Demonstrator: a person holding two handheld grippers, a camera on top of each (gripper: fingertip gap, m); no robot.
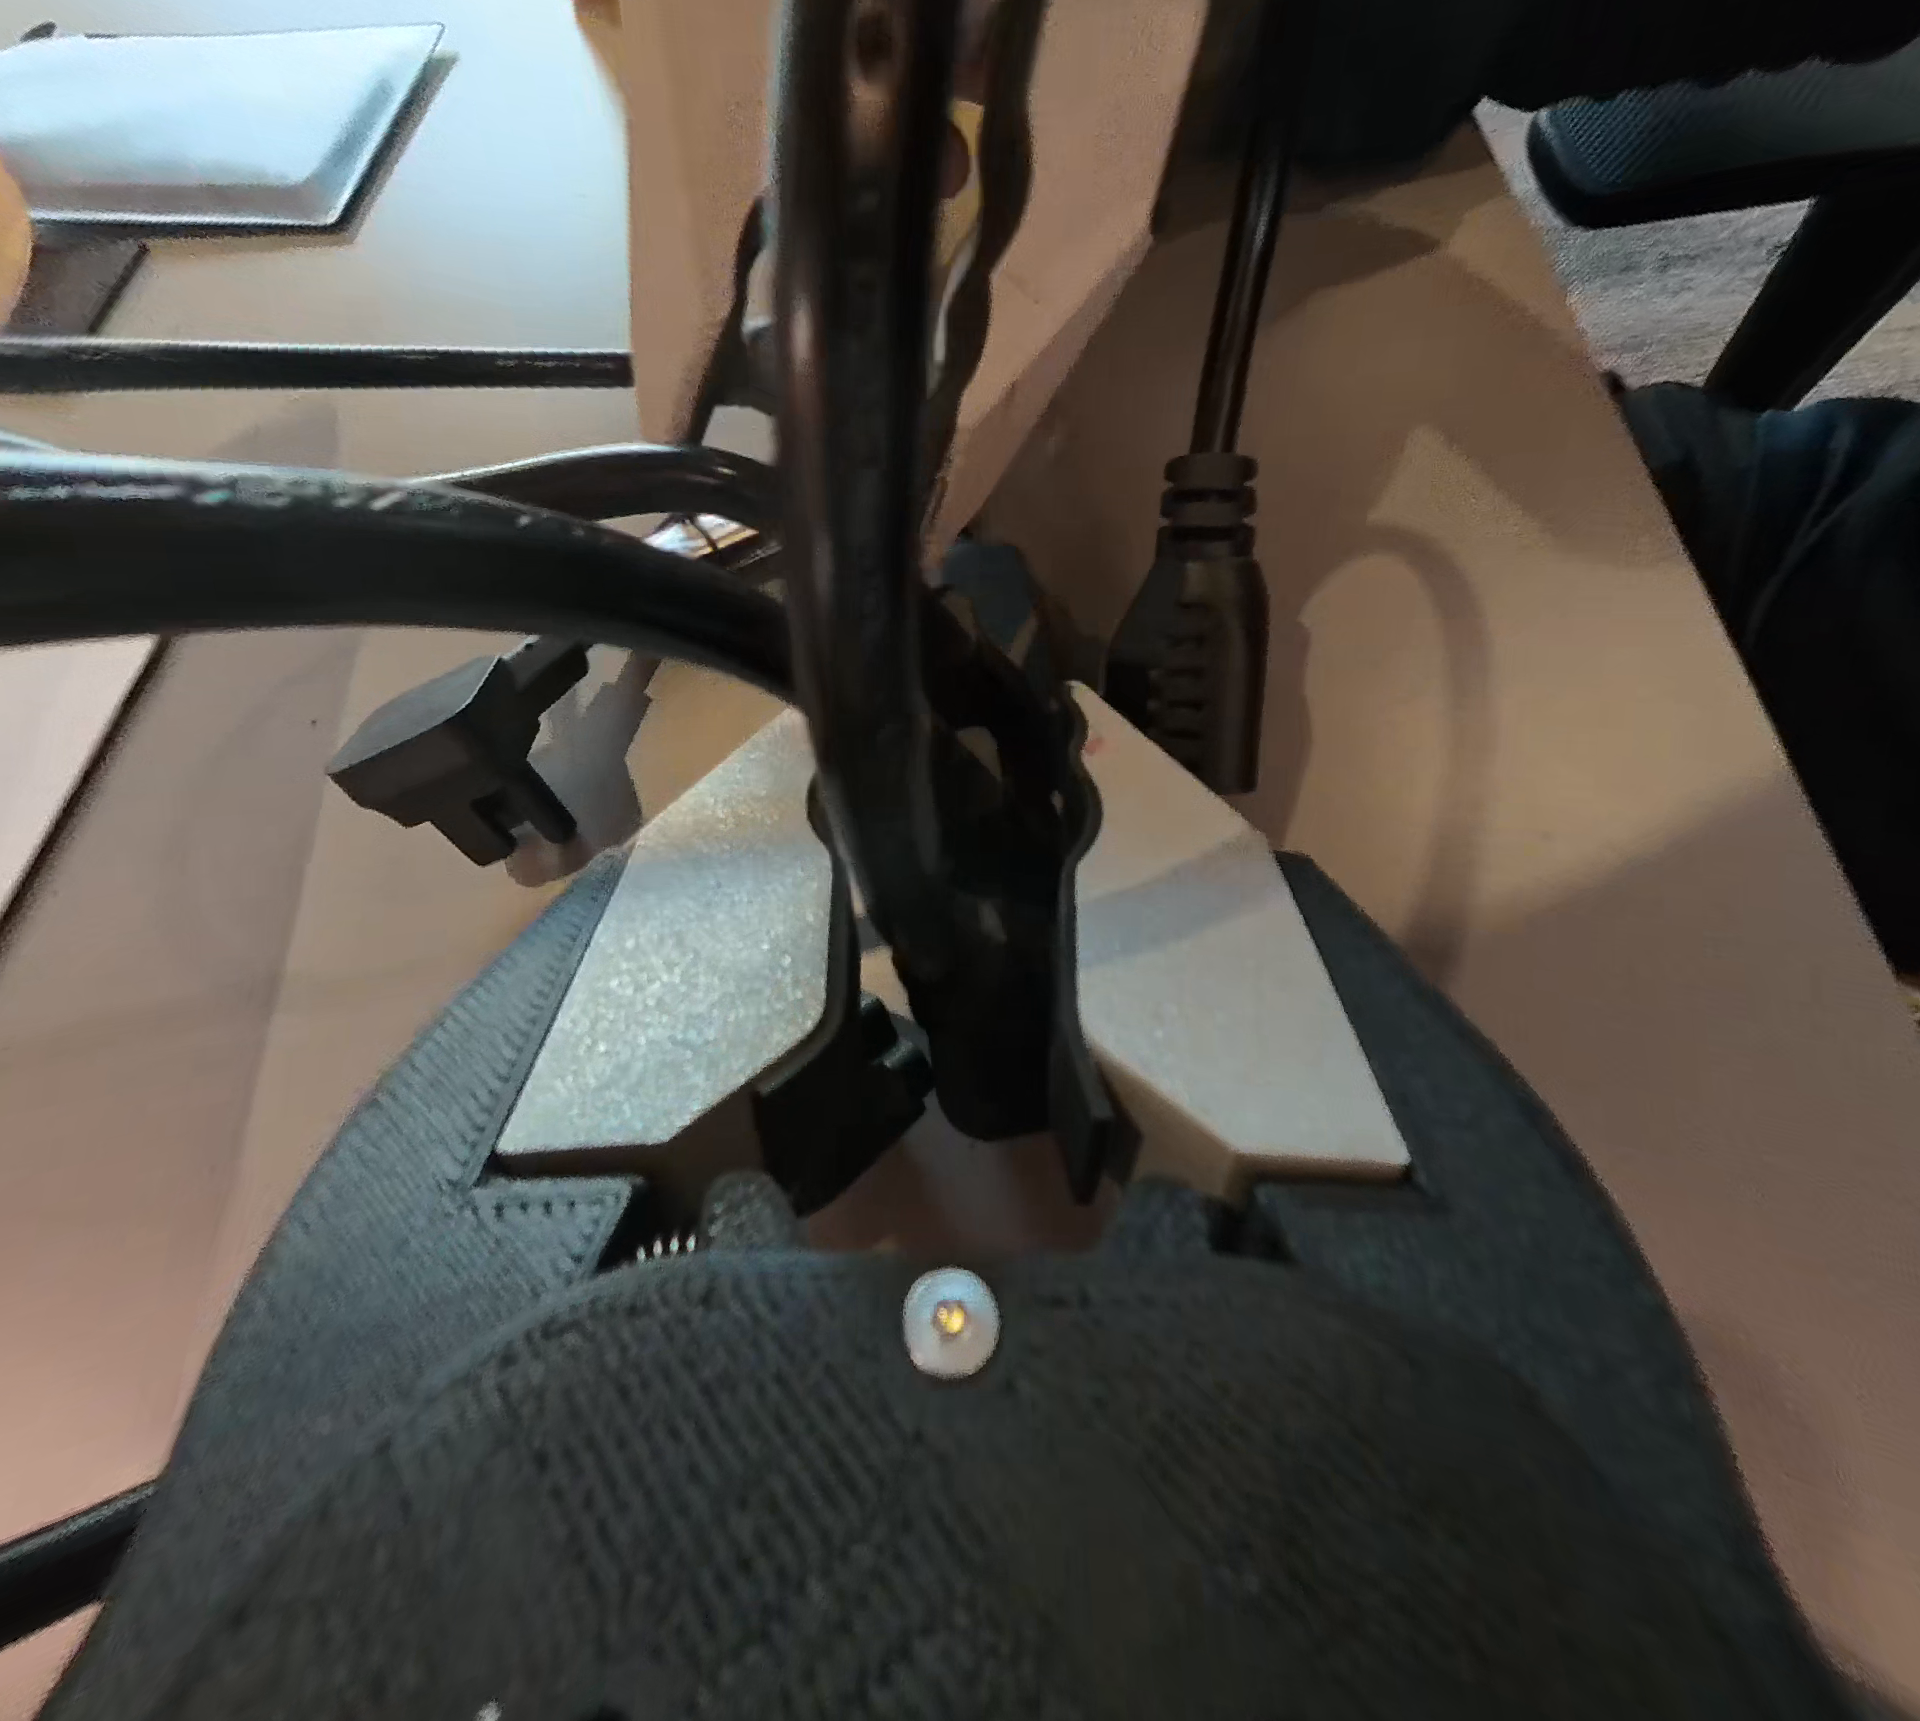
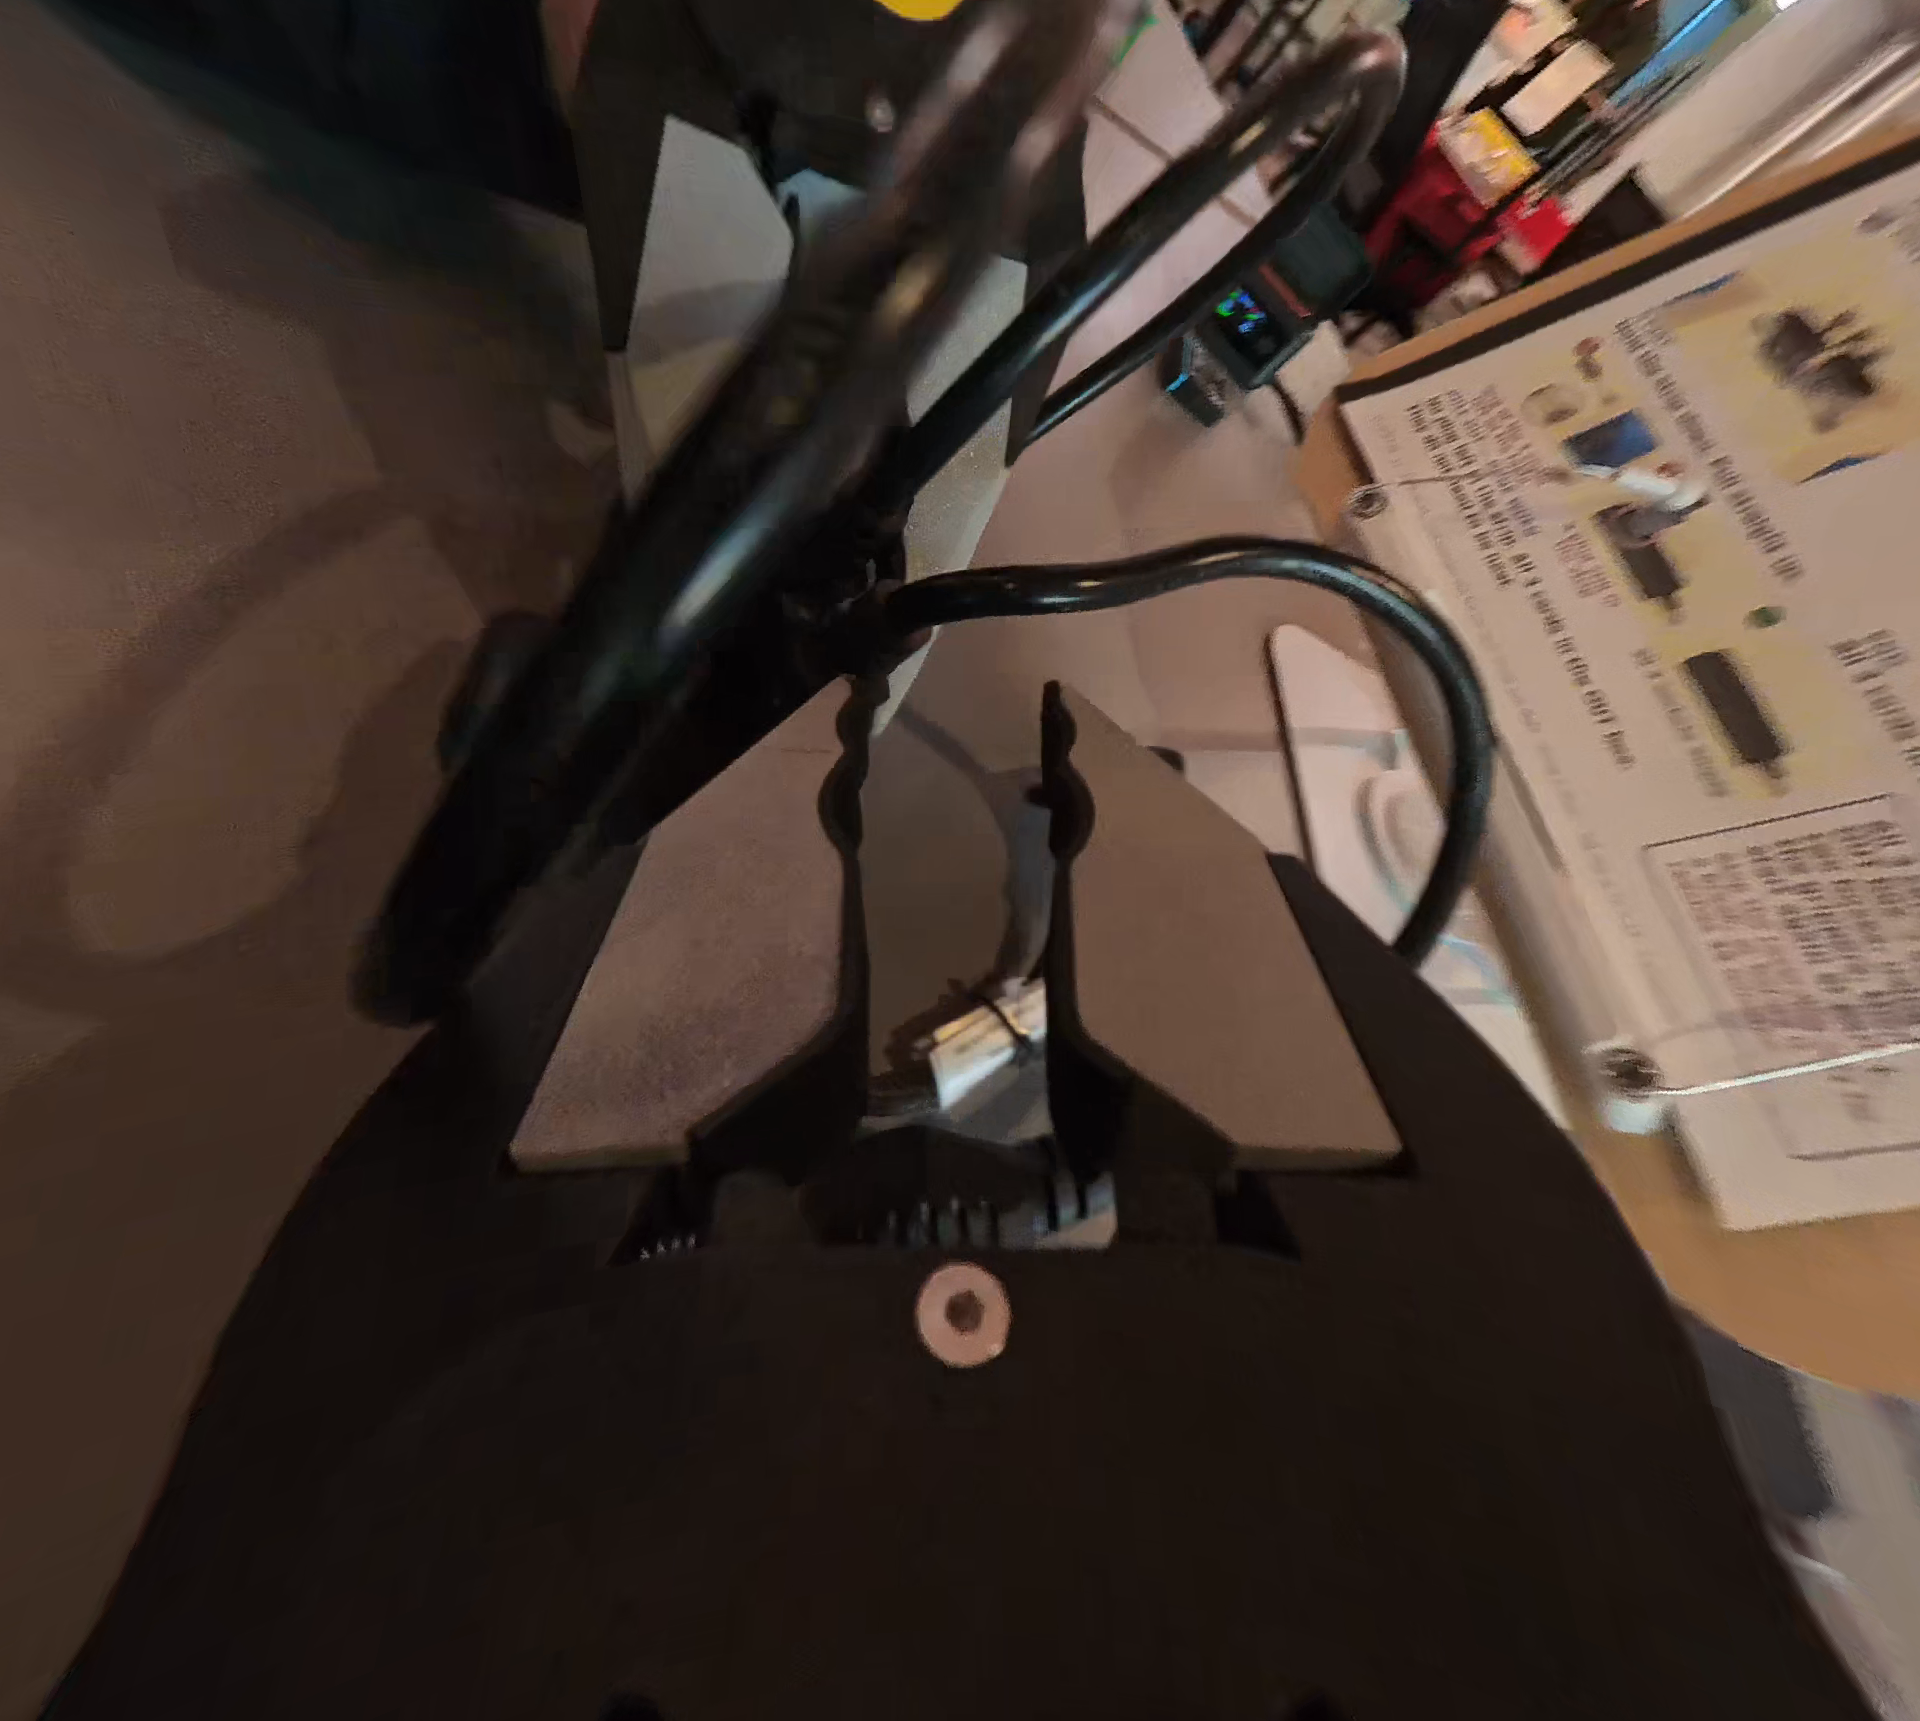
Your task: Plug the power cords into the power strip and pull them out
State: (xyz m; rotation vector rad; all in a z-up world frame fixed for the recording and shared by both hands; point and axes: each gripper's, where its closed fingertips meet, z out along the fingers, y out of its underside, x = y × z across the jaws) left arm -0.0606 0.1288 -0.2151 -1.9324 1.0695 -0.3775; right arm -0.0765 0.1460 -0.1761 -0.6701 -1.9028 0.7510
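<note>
Left gripper clamped on a bundle of black cords, just above the table. Right gripper narrowly parted, empty, cord looping beside it. Loose plug lying left on the table; another plug standing upright behind. Power strip not clearly seen. Probably springy, slippery cable; better gripped by the rigid, ribbed plug body.

The black cords hide the left hand-held gripper tips; the printed sheet is blurred by motion.
</note>
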